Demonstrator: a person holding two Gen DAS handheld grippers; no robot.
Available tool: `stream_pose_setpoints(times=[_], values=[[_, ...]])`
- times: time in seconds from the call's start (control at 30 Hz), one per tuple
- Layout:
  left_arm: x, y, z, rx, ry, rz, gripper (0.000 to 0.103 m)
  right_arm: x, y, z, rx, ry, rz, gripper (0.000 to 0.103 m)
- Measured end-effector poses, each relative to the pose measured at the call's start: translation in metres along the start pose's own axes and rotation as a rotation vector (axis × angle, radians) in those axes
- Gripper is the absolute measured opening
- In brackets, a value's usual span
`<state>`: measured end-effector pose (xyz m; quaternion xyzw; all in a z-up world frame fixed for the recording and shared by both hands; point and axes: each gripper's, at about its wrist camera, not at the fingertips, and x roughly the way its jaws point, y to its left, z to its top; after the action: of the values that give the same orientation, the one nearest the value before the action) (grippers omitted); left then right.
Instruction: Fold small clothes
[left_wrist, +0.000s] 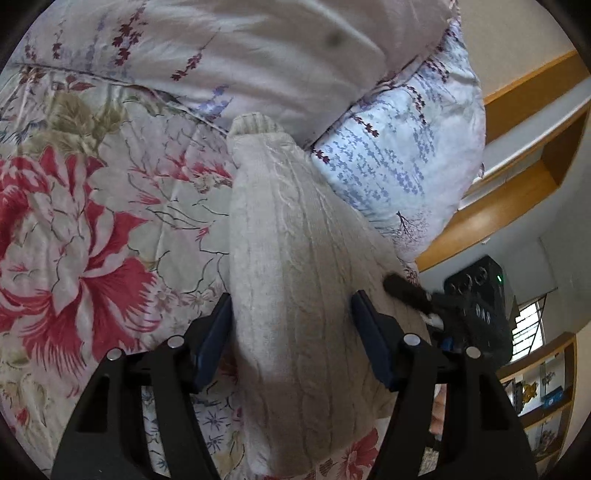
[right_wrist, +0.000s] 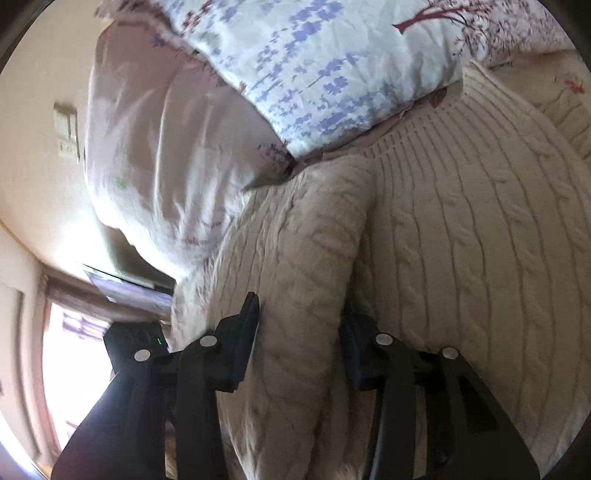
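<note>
A cream cable-knit sweater (left_wrist: 291, 258) lies on a floral bedspread (left_wrist: 92, 221). In the left wrist view its sleeve runs away from me to a ribbed cuff near the pillows. My left gripper (left_wrist: 291, 310) stands open with the sleeve between its blue pads; the pads look apart from the knit's full width. In the right wrist view the sweater (right_wrist: 461, 240) fills the frame, with a folded ridge of knit between the fingers. My right gripper (right_wrist: 299, 317) straddles that ridge; whether it pinches the fabric is unclear.
Two pillows lie at the head of the bed, a pale pink one (left_wrist: 258, 48) and a blue-flowered one (left_wrist: 399, 147). A wooden headboard shelf (left_wrist: 517, 184) stands behind. The other gripper's black body (left_wrist: 476, 306) shows at the right. A bright window (right_wrist: 74, 369) shows at lower left.
</note>
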<state>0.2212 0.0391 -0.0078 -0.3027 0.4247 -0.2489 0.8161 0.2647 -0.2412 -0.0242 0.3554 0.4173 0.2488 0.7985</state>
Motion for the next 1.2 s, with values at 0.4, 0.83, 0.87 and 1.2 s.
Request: stream_pose_setpoints(times=[0.4, 0.83, 0.87, 1.2], values=[[-0.010, 0.007, 0.005, -0.042, -0.029, -0.124, 0.076, -0.020, 0.051, -0.001, -0.322, -0.134, -0.278, 0.018], [-0.004, -0.016, -0.002, 0.066, 0.018, -0.143, 0.078, -0.077, 0.009, 0.008, -0.459, -0.210, -0.727, 0.019], [-0.004, -0.017, -0.002, 0.071, 0.019, -0.143, 0.078, -0.076, 0.003, 0.008, -0.447, -0.207, -0.721, 0.019], [0.006, -0.022, -0.005, 0.101, 0.062, -0.160, 0.078, -0.095, -0.004, 0.013, -0.456, -0.292, -0.703, 0.018]])
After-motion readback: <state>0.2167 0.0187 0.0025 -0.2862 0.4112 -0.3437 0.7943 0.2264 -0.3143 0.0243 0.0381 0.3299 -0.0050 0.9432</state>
